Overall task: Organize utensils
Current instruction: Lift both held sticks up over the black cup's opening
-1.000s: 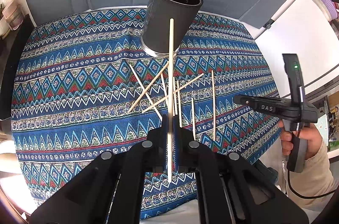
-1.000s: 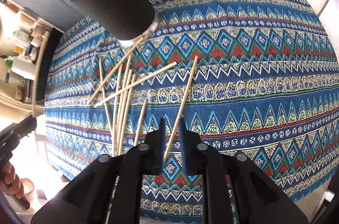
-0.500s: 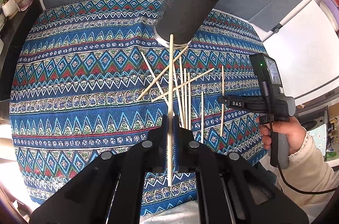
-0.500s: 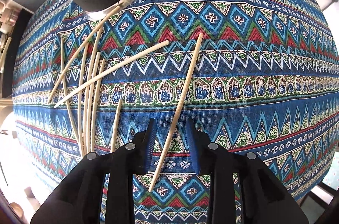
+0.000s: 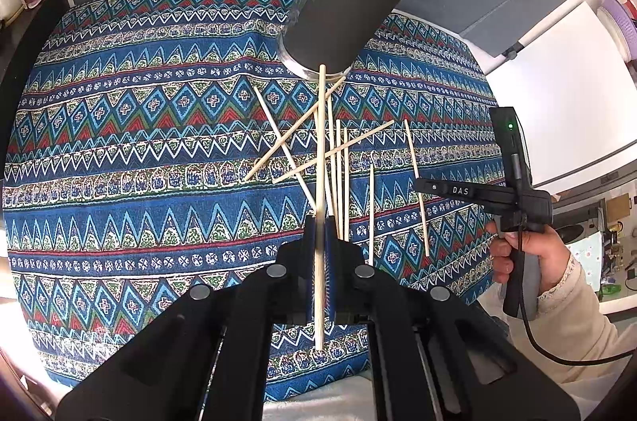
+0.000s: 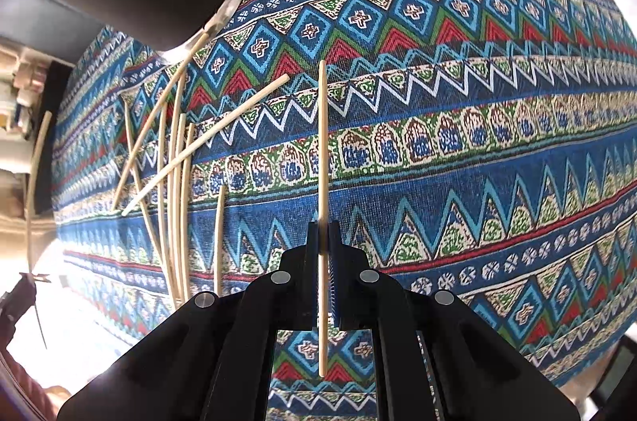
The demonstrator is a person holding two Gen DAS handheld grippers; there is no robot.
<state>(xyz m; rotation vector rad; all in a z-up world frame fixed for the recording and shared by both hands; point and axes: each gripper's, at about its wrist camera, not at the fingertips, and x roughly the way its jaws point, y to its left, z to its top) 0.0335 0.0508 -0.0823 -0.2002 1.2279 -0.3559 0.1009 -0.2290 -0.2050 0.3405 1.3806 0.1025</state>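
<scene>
Two chopsticks were gripped, one per gripper: left gripper [image 5: 321, 226] was clamped on a chopstick [image 5: 319, 158] running up frame centre toward the black cup [image 5: 342, 11] at upper centre; right gripper [image 6: 323, 234] jaws had just been closing and were pinched on its own chopstick [image 6: 323, 142], lying centre frame on the patterned cloth [image 6: 458, 150]. Loose sticks [image 5: 338, 158] sat crossed in a pile just below the cup, some overlapping. Risks, my read: both grips were near one end, so a long overhang could pivot or slip on lift; the thin round stick may roll between the pads; a swinging tip could catch the cup rim and tip it, or sweep the pile.
</scene>
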